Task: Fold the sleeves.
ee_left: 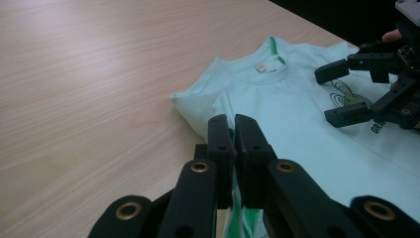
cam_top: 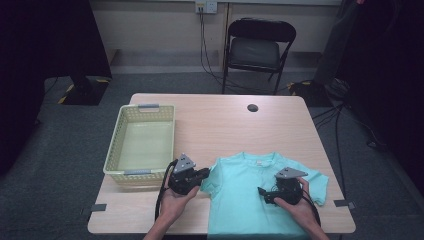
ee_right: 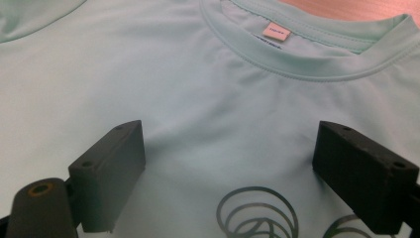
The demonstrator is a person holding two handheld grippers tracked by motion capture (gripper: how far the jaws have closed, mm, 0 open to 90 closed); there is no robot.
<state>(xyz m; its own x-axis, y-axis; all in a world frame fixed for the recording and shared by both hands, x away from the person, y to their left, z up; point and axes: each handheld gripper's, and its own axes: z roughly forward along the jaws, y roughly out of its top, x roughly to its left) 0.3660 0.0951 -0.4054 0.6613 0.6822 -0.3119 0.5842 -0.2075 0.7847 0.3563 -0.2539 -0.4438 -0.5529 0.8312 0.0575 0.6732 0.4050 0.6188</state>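
Note:
A mint-green t-shirt (cam_top: 240, 197) lies flat at the table's near edge, collar away from me, with a dark print on its chest. My left gripper (cam_top: 204, 174) is at the shirt's left sleeve; in the left gripper view its jaws (ee_left: 234, 124) are pressed together with green cloth pinched between them beside the t-shirt (ee_left: 277, 109). My right gripper (cam_top: 262, 192) hovers over the chest with its jaws wide apart; the right gripper view shows the t-shirt (ee_right: 208, 99) and its collar label between the spread jaws (ee_right: 230, 138). That right gripper (ee_left: 331, 95) also appears open in the left gripper view.
A pale yellow mesh basket (cam_top: 114, 140), with nothing in it, stands at the left of the wooden table (cam_top: 225, 125). A small black round disc (cam_top: 253, 107) sits near the far edge. Behind the table is a black folding chair (cam_top: 255, 50), with cables on the floor.

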